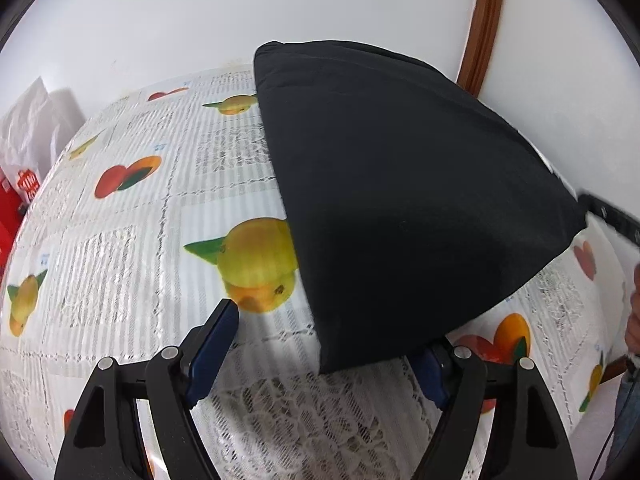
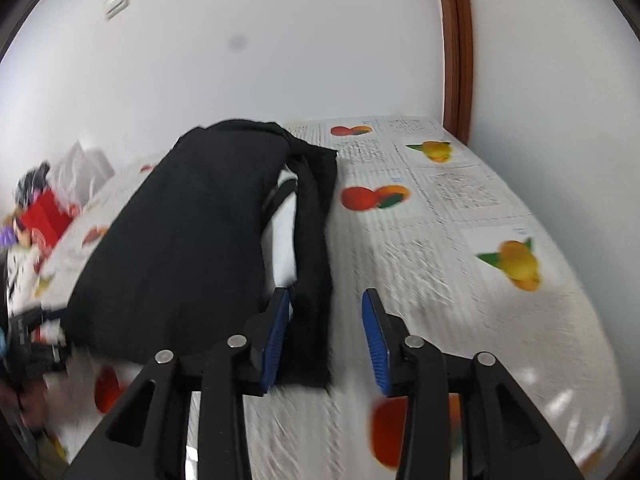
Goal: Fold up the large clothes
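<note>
The black garment [image 1: 400, 184] lies folded on the fruit-print tablecloth [image 1: 132, 248], long axis running away from both grippers; left gripper [image 1: 328, 344] stands wide, empty, its near corner between the jaws; right gripper [image 2: 326, 332] part-open, empty, over a loose side strip [image 2: 314, 248]; matte, soft.

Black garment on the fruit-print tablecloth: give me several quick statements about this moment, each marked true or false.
1. The black garment lies folded on the tablecloth. True.
2. The right gripper is clamped on the garment. False: its jaws stand apart, pressing nothing.
3. The left gripper has its jaws open. True.
4. The tablecloth is plain white. False: it has printed fruit.
5. A brown door frame stands behind the table. True.
</note>
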Available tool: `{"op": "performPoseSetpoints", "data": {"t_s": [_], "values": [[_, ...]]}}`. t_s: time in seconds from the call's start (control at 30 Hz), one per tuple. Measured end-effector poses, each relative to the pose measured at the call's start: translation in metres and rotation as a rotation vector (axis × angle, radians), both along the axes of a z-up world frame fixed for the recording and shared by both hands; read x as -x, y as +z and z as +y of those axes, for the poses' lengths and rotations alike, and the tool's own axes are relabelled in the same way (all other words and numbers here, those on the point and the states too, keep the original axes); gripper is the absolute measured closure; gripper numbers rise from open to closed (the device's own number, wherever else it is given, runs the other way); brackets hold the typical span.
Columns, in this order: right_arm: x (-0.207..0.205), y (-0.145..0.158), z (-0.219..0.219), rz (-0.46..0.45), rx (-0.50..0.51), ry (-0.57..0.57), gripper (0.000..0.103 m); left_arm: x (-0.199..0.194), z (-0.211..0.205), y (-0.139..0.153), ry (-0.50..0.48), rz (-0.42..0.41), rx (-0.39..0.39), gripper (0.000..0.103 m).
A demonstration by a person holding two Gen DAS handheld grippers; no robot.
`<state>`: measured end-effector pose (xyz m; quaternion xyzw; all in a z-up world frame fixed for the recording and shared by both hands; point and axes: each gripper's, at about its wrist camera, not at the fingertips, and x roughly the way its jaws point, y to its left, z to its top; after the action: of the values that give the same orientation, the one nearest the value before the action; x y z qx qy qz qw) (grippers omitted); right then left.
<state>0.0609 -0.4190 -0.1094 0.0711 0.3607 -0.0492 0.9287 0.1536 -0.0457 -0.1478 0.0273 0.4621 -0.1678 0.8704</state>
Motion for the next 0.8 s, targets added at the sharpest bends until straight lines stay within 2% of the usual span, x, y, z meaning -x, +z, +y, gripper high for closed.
{"op": "performPoseSetpoints", "data": {"t_s": [0.17,0.23,0.5,0.57,0.63,0.67,0.73,0.8], "values": [[0.029,-0.009,-0.014,0.060,-0.010,-0.016,0.061,0.008,0.013,0.002,0.004,0.005,0.035,0.029],[0.033,-0.018,-0.015,0.079,-0.039,-0.006,0.061,0.010,0.015,0.002,0.005,0.004,0.040,0.036],[0.002,-0.036,-0.005,0.082,-0.148,0.005,0.062,0.012,0.013,0.003,0.011,0.013,0.065,0.053],[-0.010,-0.042,-0.002,0.104,-0.152,0.001,0.067,0.012,0.012,0.004,0.006,0.017,0.075,0.057],[-0.018,-0.046,0.002,0.113,-0.157,0.014,0.084,0.012,0.012,0.004,0.002,0.022,0.080,0.069],[-0.021,-0.047,0.005,0.114,-0.161,0.021,0.085,0.012,0.011,0.003,-0.005,0.025,0.076,0.073],[-0.026,-0.046,0.011,0.113,-0.125,0.019,0.092,0.011,0.009,0.003,-0.020,0.024,0.071,0.087],[-0.033,-0.045,0.017,0.118,-0.105,0.029,0.093,0.009,0.008,0.004,-0.019,0.016,0.050,0.089]]}}
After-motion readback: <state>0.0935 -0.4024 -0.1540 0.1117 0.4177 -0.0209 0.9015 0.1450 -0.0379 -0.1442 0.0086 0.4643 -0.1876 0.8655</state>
